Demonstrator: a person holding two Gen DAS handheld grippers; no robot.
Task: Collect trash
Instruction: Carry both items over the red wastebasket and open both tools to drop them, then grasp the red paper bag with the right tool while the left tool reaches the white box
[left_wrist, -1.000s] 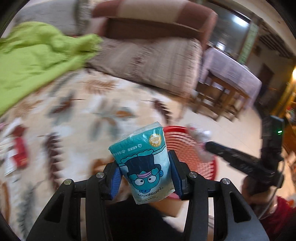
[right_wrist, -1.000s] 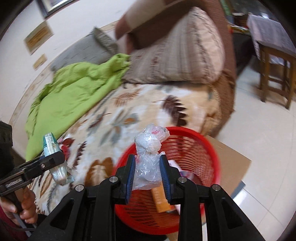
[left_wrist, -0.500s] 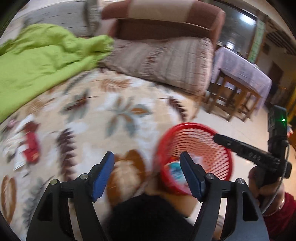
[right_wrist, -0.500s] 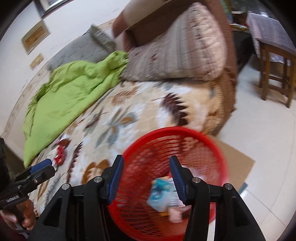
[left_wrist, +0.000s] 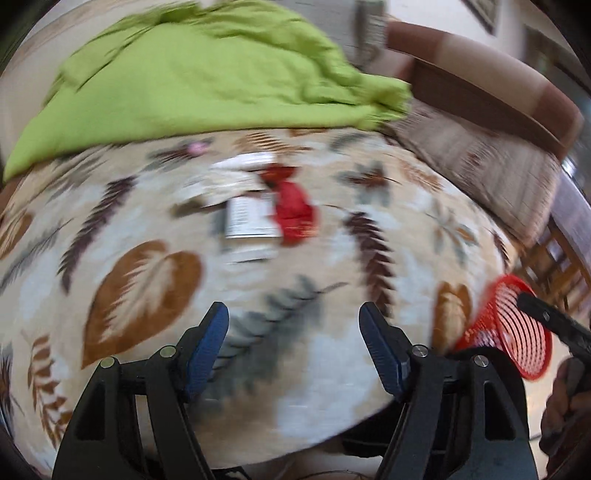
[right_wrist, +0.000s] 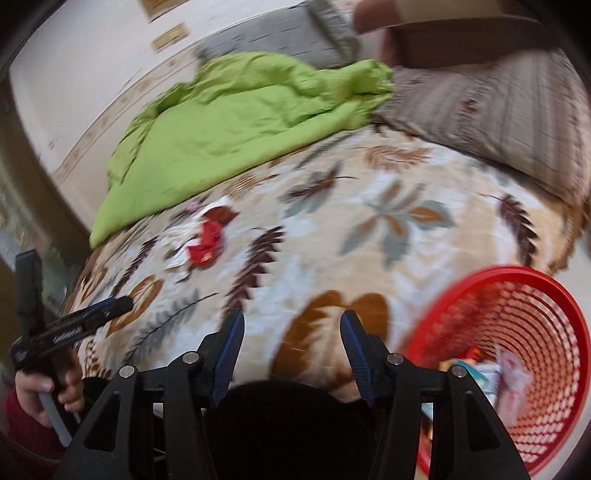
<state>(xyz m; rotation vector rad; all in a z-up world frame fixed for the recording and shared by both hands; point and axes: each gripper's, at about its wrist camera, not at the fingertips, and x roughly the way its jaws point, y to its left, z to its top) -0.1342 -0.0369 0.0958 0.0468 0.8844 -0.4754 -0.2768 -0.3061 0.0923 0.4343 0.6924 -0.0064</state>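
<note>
Both of my grippers have swung away from the red basket (right_wrist: 517, 354) since half a second ago and now face the bed, and the packet and plastic wad I carried a second ago are gone from between the fingers. Left gripper (left_wrist: 293, 347) is spread wide with nothing in it; right gripper (right_wrist: 291, 347) is likewise spread and bare. Below them lies the leaf-patterned bedspread (left_wrist: 155, 280), with a crumpled green blanket (left_wrist: 192, 77) at its far side and a brown striped cushion (right_wrist: 491, 110) beside that. Remaining trash, a red wrapper (left_wrist: 293, 214) touching some white printed papers (left_wrist: 247, 218), sits on the bedspread well ahead of my left gripper. Discarded packets (right_wrist: 487, 376) rest in the basket, just right of my right gripper.
</note>
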